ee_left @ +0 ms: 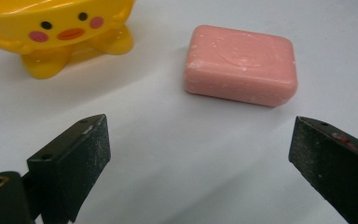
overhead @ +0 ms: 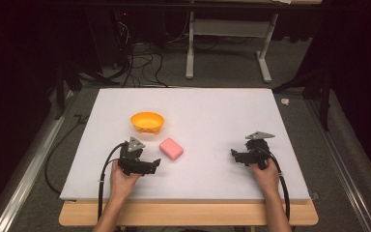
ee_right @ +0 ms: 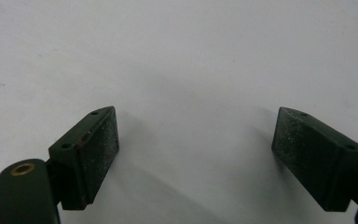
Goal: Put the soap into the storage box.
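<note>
Soap (overhead: 171,148), a pink bar, is seen lying flat on the white surface (overhead: 212,111), a little left of the middle and closer to the near edge than to the far one. Just beyond it, toward the far left corner, a yellow bowl (overhead: 147,122) with a duck face and small feet is stood upright, near the bar but apart from it. The left gripper (overhead: 155,164) is held by a hand (overhead: 121,181) near the near edge, just to the near left of the bar; its jaws are spread wide and nothing is held between them. In the left gripper view, the soap (ee_left: 240,65) is shown ahead of the open jaws, not touched by either, with the bowl (ee_left: 56,32) at the upper left. The right gripper (overhead: 234,154) is held by the other hand (overhead: 265,176) toward the right edge, well apart from the soap. Its jaws are likewise spread, and bare white surface (ee_right: 186,70) is seen between them.
</note>
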The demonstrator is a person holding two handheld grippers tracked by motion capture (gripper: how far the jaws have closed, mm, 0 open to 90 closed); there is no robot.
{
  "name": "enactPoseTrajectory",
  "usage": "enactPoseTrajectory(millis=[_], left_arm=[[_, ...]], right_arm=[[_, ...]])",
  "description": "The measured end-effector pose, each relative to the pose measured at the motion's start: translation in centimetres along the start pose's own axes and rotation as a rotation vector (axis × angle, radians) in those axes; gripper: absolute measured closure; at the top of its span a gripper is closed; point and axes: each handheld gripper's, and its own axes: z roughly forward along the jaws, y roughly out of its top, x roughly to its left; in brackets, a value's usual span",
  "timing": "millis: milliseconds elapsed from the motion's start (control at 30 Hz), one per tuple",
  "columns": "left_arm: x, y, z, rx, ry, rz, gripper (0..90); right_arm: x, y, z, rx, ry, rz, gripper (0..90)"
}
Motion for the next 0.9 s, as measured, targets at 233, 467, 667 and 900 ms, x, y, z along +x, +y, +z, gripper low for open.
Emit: enactPoseTrajectory(millis=[233, 467, 667, 900], left_arm=[[-0.9, 0.2, 0.7, 0.001, -0.021, 0.015, 5.6], [-1.2, 0.5, 1.0, -0.004, -0.032, 0.021, 5.4], [-1.8, 1.4, 1.3, -0.013, -0.044, 0.036, 5.3], [-2.3, 2.3, 2.0, -0.018, -0.058, 0.048, 5.6]], right_arm=[[0.0, 0.0, 0.0, 0.001, 0.0, 0.001, 15.1], [0.0, 0.0, 0.0, 0.001, 0.0, 0.002, 15.1], [0.0, 0.0, 0.0, 0.001, 0.0, 0.002, 15.1], [0.0, 0.0, 0.0, 0.001, -0.001, 0.002, 15.1]])
